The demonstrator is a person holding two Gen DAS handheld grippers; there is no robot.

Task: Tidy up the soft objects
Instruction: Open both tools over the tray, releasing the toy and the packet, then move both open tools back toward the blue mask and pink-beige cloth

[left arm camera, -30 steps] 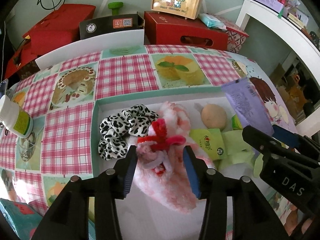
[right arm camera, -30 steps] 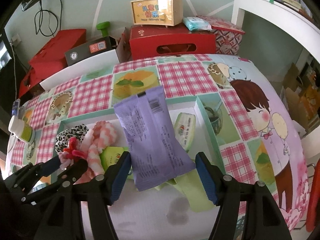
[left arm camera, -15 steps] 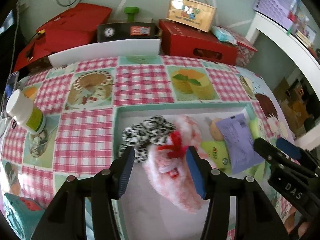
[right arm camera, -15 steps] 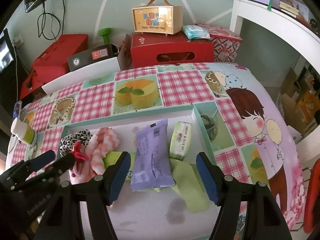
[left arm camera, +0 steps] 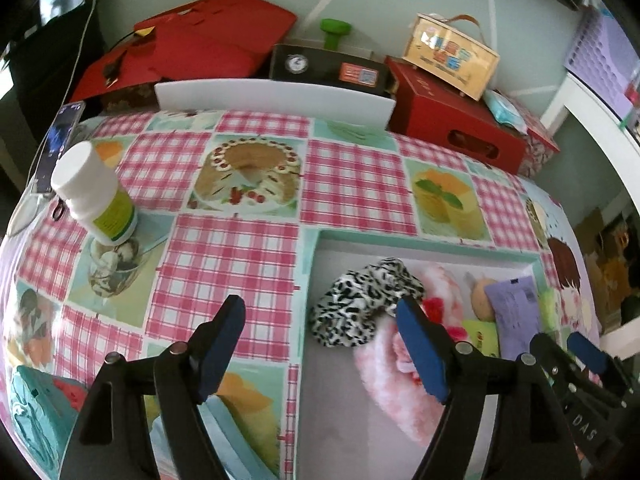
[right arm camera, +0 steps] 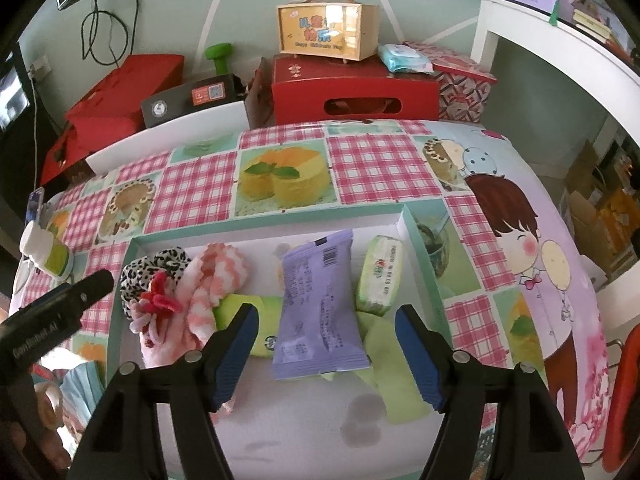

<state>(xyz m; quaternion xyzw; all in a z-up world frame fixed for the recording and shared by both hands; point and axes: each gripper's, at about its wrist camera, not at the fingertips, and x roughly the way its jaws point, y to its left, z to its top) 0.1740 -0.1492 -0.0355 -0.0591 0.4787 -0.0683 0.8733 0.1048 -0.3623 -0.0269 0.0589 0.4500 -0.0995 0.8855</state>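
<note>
Inside the shallow tray (right arm camera: 420,264) on the surface (left arm camera: 352,184), the soft items lie side by side, which suggests the tray is the collection point for this task. The leopard-print scrunchie (left arm camera: 360,304) sits near the tray's left edge, touching the pink fluffy sock (left arm camera: 396,376) with its red bow. A purple packet (right arm camera: 318,304) lies across the tray's middle, overlapping green packets (right arm camera: 378,276) and a green cloth (right arm camera: 396,376).

The left hand-held gripper (left arm camera: 320,352) is opening; its jaws straddle the tray's left edge with nothing between them, the right jaw hanging over the sock without pressing it. This reads as a release already made.

The right hand-held gripper (right arm camera: 326,356) hangs wide apart over the purple packet's near end, its pads clear of the packet on both sides, jaws opening slightly. The packet rests on the tray unaided.

A white bottle (left arm camera: 94,194) stands upright near the surface's left edge, well apart from the tray.
</note>
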